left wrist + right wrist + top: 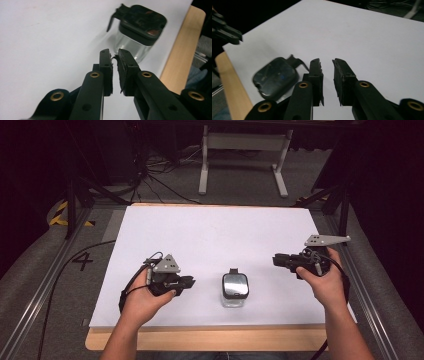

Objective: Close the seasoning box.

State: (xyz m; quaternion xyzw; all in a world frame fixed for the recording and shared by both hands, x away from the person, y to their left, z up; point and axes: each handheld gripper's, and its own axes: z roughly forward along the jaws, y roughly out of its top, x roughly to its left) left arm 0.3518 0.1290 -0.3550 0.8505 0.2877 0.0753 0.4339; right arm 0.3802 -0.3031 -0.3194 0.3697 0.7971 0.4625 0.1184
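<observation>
Jar (235,290) stands upright on the white sheet (215,235), at about 6 o'clock of the sheet, near its front edge. Black lid is on, latch tab pointing to 12 o'clock. Glass body looks empty, though the contents are hard to tell.

Left tongs (189,281) sit at 9 o'clock of the jar, apart from it, jaws nearly closed with only a thin slit between the pads, nothing between them. Right tongs (278,260) sit at 2 o'clock of the jar, well apart, jaws parted by a clear gap and empty.

Judgement: with the lid seated and both tongs off the jar, any closing or placing work looks done; both tongs stand free of it. If more handling is meant, a fresh approach and grasp are left.

Room: open sheet lies from 10 to 2 o'clock beyond the jar, bare and flat. Tight side is 6 o'clock, where the sheet ends and a strip of wooden counter (210,340) shows before the drop. Metal rails (45,285) run along the left and right sides, clear of the sheet. A cable (75,257) crosses in at 9 o'clock.
</observation>
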